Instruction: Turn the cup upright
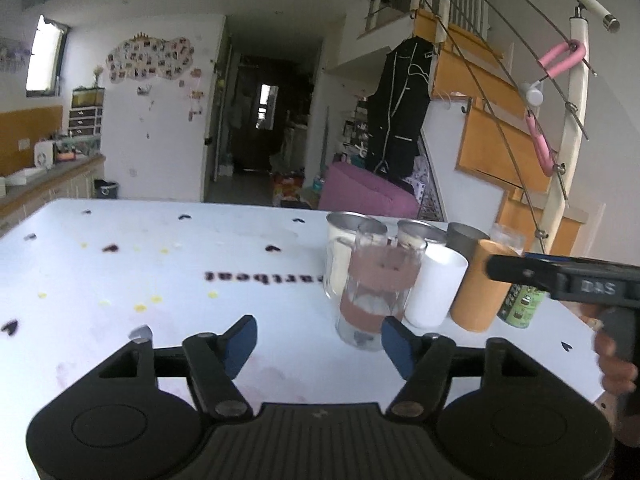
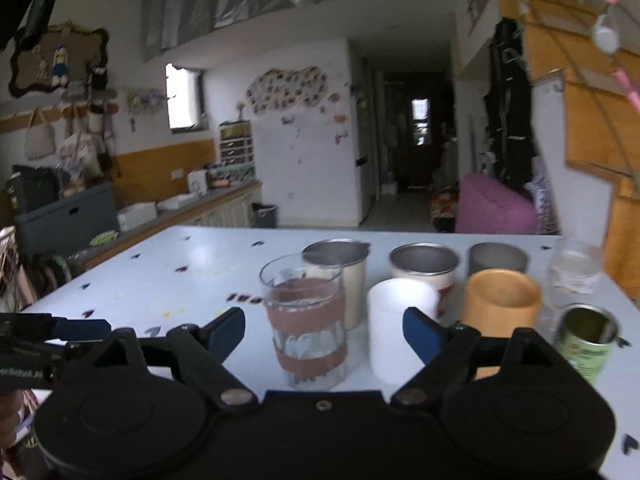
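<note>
A clear glass cup with two brown bands stands upright on the white table, mouth up. It also shows in the left wrist view, just ahead of the right fingertip. My right gripper is open and empty, its jaws wide apart just in front of the glass. My left gripper is open and empty, low over the table, left of the glass. The right gripper's finger shows at the right of the left wrist view.
Behind and right of the glass stand several cups: two metal-rimmed cups, a grey cup, a white cup, an orange cup, a clear cup and a green can. The table's far edge faces the room.
</note>
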{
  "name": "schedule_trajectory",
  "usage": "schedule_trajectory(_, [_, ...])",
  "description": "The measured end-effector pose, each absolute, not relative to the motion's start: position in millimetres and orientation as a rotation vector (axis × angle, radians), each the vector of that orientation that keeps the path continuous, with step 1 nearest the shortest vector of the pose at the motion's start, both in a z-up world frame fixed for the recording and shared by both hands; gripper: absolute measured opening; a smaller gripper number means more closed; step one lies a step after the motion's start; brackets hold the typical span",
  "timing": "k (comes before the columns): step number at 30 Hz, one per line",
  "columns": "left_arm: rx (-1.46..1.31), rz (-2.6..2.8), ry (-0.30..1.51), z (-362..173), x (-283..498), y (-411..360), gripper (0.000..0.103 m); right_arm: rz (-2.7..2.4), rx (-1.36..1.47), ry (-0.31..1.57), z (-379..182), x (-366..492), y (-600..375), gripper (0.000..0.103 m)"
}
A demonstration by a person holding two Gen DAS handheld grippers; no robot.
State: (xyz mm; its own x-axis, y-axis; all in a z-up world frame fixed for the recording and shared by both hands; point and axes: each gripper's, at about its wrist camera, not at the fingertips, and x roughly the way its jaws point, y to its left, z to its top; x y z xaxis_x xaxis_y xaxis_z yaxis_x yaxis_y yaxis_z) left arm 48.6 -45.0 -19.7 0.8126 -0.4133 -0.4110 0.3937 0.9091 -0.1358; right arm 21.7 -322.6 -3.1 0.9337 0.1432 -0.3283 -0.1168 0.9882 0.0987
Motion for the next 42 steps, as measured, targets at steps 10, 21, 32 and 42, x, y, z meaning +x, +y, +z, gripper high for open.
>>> schedule_trajectory(10, [-0.017,-0.362,0.442,-1.3,35.0,-65.6,0.087,-0.032,0.063,0.311,6.3,-24.8,-338.6,0.094])
schedule_trajectory(21, [0.03,-0.328,0.465,-8.3,16.3,-87.1,0.103,-0.142,0.052,0.331,-1.4,-55.6,-344.2,0.103])
schedule_trajectory(32, [0.034,-0.279,0.471,-7.6,10.2,-88.0,0.103,-0.16,0.036,0.349,-8.3,-62.5,-338.3,0.103])
schedule_trajectory(42, [0.04,-0.278,0.47,-6.1,7.3,-88.6,0.103,-0.163,0.036,0.349,-9.2,-63.8,-335.5,0.103])
